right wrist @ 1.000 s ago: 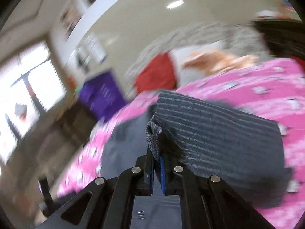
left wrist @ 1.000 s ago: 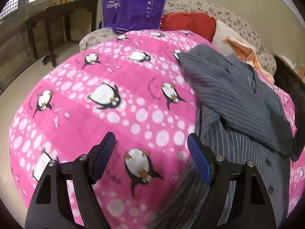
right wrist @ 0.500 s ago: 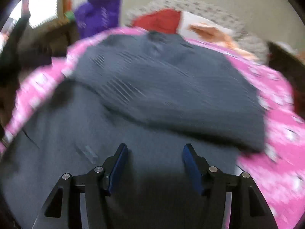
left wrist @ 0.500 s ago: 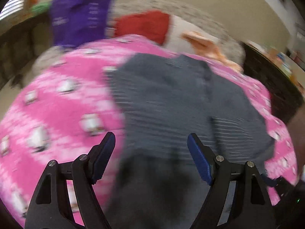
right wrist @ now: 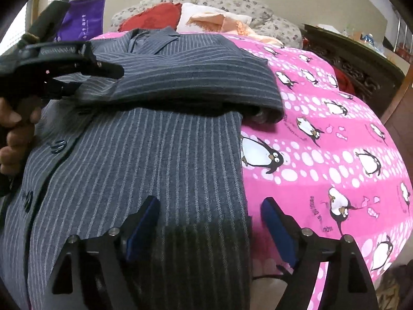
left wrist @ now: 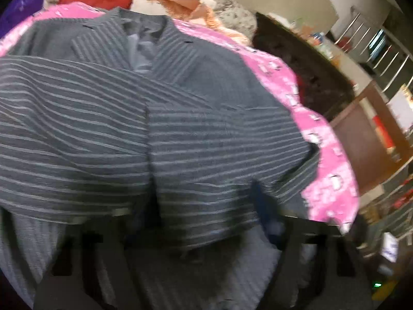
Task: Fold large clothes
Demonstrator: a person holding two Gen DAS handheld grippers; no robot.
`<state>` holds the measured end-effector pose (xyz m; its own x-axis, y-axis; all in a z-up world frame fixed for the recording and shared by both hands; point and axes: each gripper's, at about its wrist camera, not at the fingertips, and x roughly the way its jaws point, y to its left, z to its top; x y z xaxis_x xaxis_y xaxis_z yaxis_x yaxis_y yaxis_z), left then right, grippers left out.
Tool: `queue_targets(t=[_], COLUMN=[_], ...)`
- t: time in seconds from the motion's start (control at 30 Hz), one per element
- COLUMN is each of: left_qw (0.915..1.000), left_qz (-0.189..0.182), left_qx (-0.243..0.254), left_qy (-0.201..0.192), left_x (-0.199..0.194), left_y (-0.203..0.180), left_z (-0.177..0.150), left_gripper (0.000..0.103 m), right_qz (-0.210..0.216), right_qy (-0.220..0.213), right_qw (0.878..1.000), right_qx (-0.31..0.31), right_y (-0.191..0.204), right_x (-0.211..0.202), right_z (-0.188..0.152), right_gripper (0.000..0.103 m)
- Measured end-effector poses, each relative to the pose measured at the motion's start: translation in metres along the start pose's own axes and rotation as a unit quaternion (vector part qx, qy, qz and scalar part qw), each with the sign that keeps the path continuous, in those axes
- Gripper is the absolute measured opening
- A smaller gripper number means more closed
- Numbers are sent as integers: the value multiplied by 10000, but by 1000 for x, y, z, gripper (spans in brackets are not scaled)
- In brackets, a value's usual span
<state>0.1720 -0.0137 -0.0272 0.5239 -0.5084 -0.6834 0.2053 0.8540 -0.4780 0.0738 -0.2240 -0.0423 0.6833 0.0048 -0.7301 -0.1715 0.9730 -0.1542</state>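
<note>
A grey pinstriped jacket (right wrist: 160, 139) lies on the pink penguin blanket (right wrist: 330, 134), both sleeves folded across its chest. In the left wrist view the jacket (left wrist: 180, 118) fills the frame, collar at the top. My right gripper (right wrist: 210, 222) is open and empty, its jaws straddling the jacket's right edge near the hem. My left gripper (left wrist: 196, 214) is open low over the folded sleeves; it is blurred and dark. It also shows in the right wrist view (right wrist: 98, 77), at the left over the sleeve, held by a hand.
Red and peach cushions (right wrist: 165, 15) and a floral bolster (right wrist: 232, 0) lie at the bed's head. A purple bag (right wrist: 82, 18) stands back left. A dark carved wooden frame (right wrist: 361, 59) runs along the bed's right side.
The right gripper let go of the sleeve, laid it across the jacket, opened and drew back to the hem. The left gripper moved from the blanket onto the jacket's folded sleeves.
</note>
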Motion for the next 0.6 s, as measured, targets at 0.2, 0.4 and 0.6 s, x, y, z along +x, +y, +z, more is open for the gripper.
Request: queue_targets(t=[0.2, 0.4, 0.6], left_qw=[9974, 9856, 9693], left_qz=[369, 270, 583], left_qx=[435, 590, 562], left_qy=[-442, -1565, -2321], left_x=[-17, -110, -198], left_y=[-28, -45, -13], left_z=[10, 29, 20], left_gripper=[7, 6, 6], right_qz=[316, 337, 371], right_qy=[86, 77, 93], right_qw=[9989, 9987, 9983], right_qx=[349, 381, 446], right_y=[-15, -13, -15], right_x=[3, 1, 4], right_z=[-6, -9, -8], right_gripper=[85, 85, 85])
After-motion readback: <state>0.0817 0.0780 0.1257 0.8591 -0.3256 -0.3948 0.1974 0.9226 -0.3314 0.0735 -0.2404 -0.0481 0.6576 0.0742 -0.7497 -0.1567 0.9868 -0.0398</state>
